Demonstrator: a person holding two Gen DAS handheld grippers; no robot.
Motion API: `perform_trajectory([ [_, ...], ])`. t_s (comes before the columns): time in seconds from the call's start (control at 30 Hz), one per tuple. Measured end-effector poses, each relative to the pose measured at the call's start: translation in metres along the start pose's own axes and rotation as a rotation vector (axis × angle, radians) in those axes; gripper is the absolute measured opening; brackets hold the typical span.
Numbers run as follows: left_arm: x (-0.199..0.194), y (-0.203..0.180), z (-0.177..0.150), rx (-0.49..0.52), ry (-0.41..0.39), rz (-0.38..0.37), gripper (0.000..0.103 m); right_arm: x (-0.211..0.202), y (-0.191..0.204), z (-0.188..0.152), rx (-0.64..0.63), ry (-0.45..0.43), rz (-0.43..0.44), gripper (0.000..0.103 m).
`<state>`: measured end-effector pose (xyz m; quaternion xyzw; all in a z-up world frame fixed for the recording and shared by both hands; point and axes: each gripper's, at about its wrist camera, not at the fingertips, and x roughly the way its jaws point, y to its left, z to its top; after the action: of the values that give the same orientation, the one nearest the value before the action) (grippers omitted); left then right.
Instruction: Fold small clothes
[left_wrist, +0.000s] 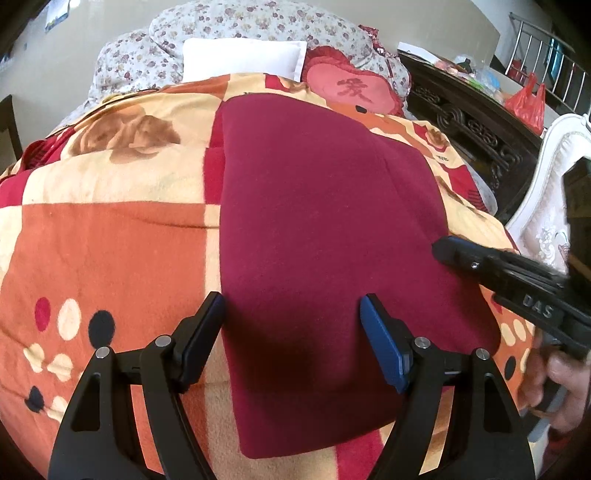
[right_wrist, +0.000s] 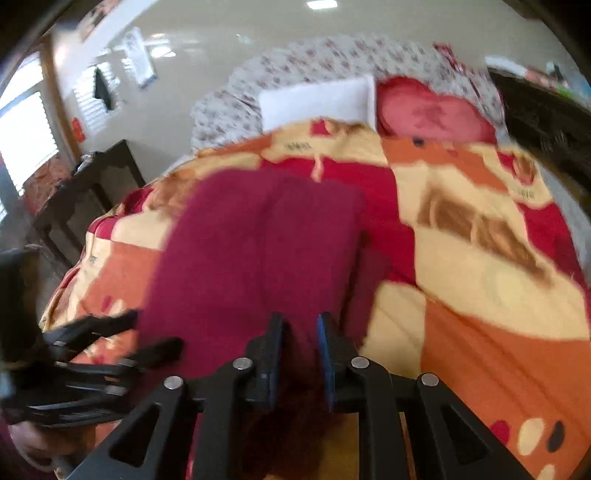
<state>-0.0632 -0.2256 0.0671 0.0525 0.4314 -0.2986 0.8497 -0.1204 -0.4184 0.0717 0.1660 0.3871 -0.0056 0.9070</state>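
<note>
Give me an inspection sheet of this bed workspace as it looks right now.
Surface: bed covered by an orange, cream and red patterned blanket.
Job's things: one maroon garment, folded, lying flat on the blanket.
Clutter: white pillow, red heart-shaped cushion and floral quilt at the head of the bed.
Grippers: left gripper open, fingers straddling the garment's near left edge; right gripper narrow over the garment's right edge, grip unclear through blur.
Cables: nothing seen.
Surroundings: dark carved cabinet with a red plastic bag, white chair.
</note>
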Motion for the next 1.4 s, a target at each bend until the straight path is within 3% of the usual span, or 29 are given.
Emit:
perform_trajectory([
  [0.07, -0.002, 0.003, 0.000, -0.004, 0.011, -0.019, 0.075, -0.005, -0.007, 0.001, 0.041, -0.016, 0.042, 0.017],
  [0.13, -0.005, 0.013, 0.003, -0.038, 0.021, -0.068, 0.075, -0.017, -0.009, 0.001, 0.056, -0.053, 0.067, 0.024],
  [0.2, -0.009, 0.028, 0.007, -0.091, 0.005, -0.137, 0.075, -0.024, -0.014, 0.000, 0.073, -0.095, 0.060, 0.060],
  [0.27, -0.009, 0.039, 0.012, -0.129, -0.015, -0.193, 0.078, -0.025, -0.021, -0.002, 0.100, -0.121, 0.089, 0.072],
  [0.47, 0.019, 0.055, 0.022, -0.214, 0.053, -0.282, 0.078, 0.012, -0.039, -0.001, 0.210, -0.037, 0.200, 0.072],
  [0.67, 0.044, 0.045, 0.022, -0.228, 0.088, -0.339, 0.080, 0.043, -0.046, -0.001, 0.267, 0.009, 0.282, 0.080],
  [0.73, 0.045, 0.041, 0.024, -0.214, 0.086, -0.339, 0.080, 0.043, -0.040, 0.000, 0.241, -0.008, 0.264, 0.069],
  [0.77, 0.044, 0.039, 0.026, -0.205, 0.085, -0.334, 0.078, 0.038, -0.035, 0.002, 0.219, -0.014, 0.261, 0.056],
  [0.8, 0.041, 0.039, 0.027, -0.207, 0.084, -0.335, 0.074, 0.031, -0.029, 0.004, 0.203, -0.018, 0.248, 0.050],
  [0.87, 0.025, 0.041, 0.029, -0.210, 0.060, -0.361, 0.057, 0.016, -0.020, 0.007, 0.178, -0.039, 0.256, 0.044],
  [0.93, 0.001, 0.040, 0.030, -0.193, 0.042, -0.372, 0.054, -0.002, -0.004, 0.009, 0.145, -0.051, 0.269, 0.043],
  [1.07, -0.055, 0.051, 0.012, -0.167, 0.028, -0.353, 0.054, -0.031, 0.031, 0.001, 0.116, -0.050, 0.334, 0.043],
  [1.2, -0.091, 0.076, -0.027, -0.180, 0.085, -0.297, 0.055, -0.037, 0.069, -0.024, 0.121, 0.017, 0.392, 0.044],
  [1.3, -0.090, 0.094, -0.058, -0.183, 0.138, -0.229, 0.055, -0.016, 0.098, -0.055, 0.072, 0.120, 0.337, 0.052],
  [1.37, -0.080, 0.105, -0.075, -0.183, 0.200, -0.134, 0.055, 0.001, 0.109, -0.073, 0.024, 0.228, 0.259, 0.053],
  [1.4, -0.080, 0.110, -0.081, -0.195, 0.205, -0.138, 0.055, -0.003, 0.110, -0.078, 0.014, 0.220, 0.236, 0.053],
])
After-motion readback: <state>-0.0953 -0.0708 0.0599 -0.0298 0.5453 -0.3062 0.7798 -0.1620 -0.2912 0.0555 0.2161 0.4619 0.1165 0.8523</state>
